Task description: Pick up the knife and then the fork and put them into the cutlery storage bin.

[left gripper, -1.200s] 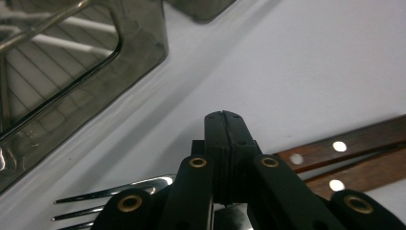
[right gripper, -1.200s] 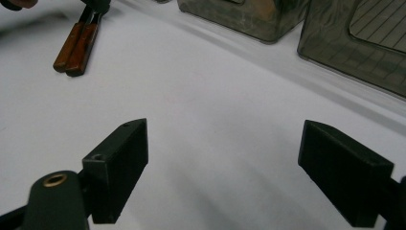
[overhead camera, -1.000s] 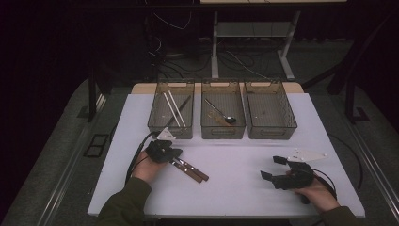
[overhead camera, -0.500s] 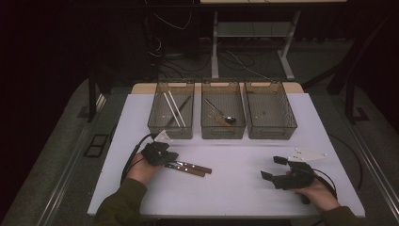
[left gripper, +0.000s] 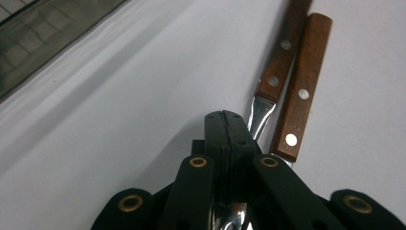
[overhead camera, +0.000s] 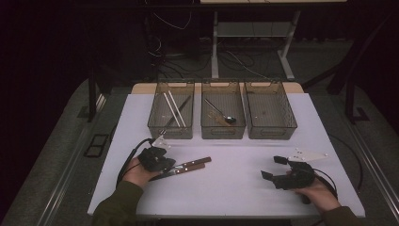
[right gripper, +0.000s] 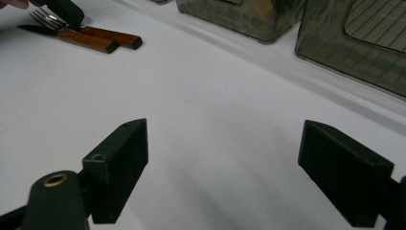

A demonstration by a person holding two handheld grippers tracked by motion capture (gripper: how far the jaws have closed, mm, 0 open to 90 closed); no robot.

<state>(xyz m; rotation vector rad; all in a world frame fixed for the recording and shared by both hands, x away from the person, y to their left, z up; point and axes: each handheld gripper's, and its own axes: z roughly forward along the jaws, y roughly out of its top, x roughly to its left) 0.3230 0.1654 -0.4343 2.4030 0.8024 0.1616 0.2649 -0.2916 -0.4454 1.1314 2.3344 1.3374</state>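
Left claw (overhead camera: 165, 165) is clenched on a fork (left gripper: 261, 115), near left on the counter (overhead camera: 235, 188) beside a knife (left gripper: 299, 115). Right claw (overhead camera: 275, 168) is released w/ nothing in it. Both still need a bin (overhead camera: 270, 134), I think.

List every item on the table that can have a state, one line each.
Left hand-held gripper: shut on the fork.
Right hand-held gripper: open, nothing between the jaws.
Fork: flat on the table, metal end gripped.
Knife: flat beside the fork.
Left bin: holds chopsticks.
Middle bin: holds a spoon.
Right bin: looks empty.
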